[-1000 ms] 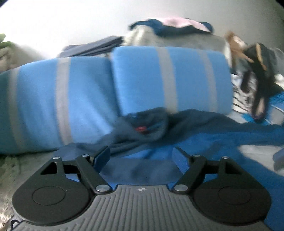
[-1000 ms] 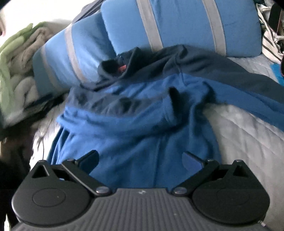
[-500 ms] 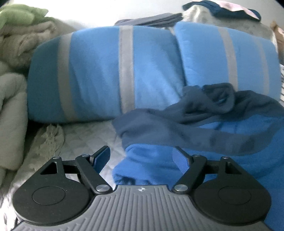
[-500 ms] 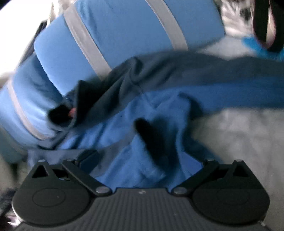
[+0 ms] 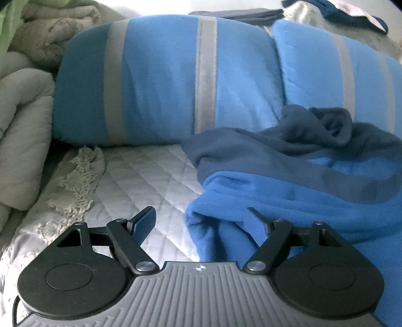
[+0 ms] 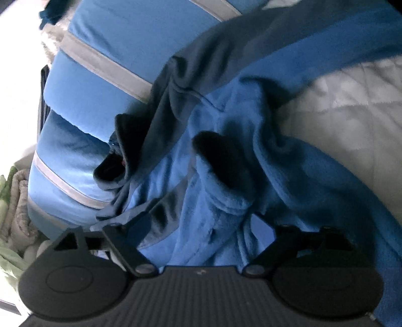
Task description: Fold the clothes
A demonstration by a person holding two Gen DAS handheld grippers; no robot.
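A crumpled blue fleece top [image 5: 301, 191] with a navy yoke and collar lies on the quilted white bed cover [image 5: 140, 181], its collar against the striped pillows. My left gripper [image 5: 199, 223] is open and empty, low over the bed at the garment's left edge, which lies between the fingers. In the right wrist view the same fleece [image 6: 226, 181] fills the middle, bunched with an open cuff facing me. My right gripper [image 6: 201, 231] is open, close over the bunched blue fabric, gripping nothing.
Two blue pillows with grey stripes [image 5: 176, 83] stand behind the garment. Beige and green blankets [image 5: 22, 100] are piled at the left. A lace trim [image 5: 75, 181] lies on the cover. Folded clothes [image 5: 334, 12] sit behind the pillows. Bare quilt [image 6: 346, 105] shows right of the fleece.
My left gripper has swung left, now facing the garment's left edge and bare quilt. My right gripper has rolled and moved in closer over the bunched fleece. Both stay open.
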